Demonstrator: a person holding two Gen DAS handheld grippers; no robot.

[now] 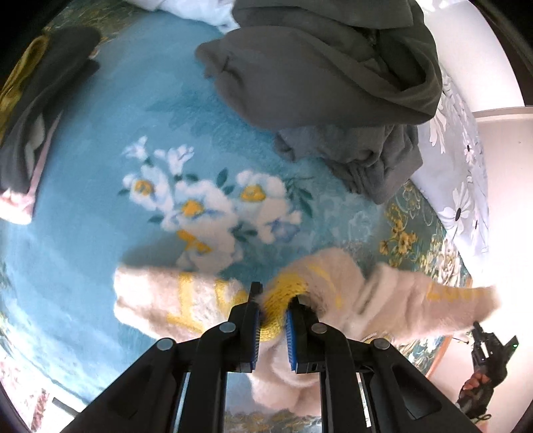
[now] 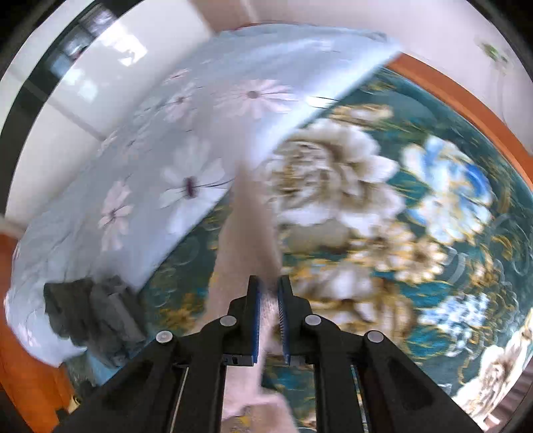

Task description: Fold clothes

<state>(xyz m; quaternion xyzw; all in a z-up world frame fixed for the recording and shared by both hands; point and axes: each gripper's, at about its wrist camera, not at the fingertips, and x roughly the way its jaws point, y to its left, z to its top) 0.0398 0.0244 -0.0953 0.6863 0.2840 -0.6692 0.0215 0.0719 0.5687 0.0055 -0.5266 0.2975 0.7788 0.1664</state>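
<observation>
Bed (image 1: pixel 83 140), blue floral blanket, serves as the work surface. Largest thing still unfolded: grey heap (image 1: pixel 319 66) at the far side, crumpled, with a second grey piece under its near edge. White cloth (image 1: pixel 193 10) beyond it, only partly in frame. Far left, a dark stack (image 1: pixel 36 110) with pink and yellow edges; looks flattened, perhaps already folded, cannot be sure.

Current garment: cream sweater (image 1: pixel 186 299) with yellow trim, at the near edge of the bed, lifted and stretched between both tools, not yet laid flat.

Left gripper (image 1: pixel 273 303): jaws clamped on the yellow ribbed band. Right gripper (image 2: pixel 269 293): jaws nearly together, pinching a cream strip, likely a sleeve; view blurred.

Judgement: early in the job. This sweater is only being spread; all its folds remain, and the grey heap and white cloth wait after it.
</observation>
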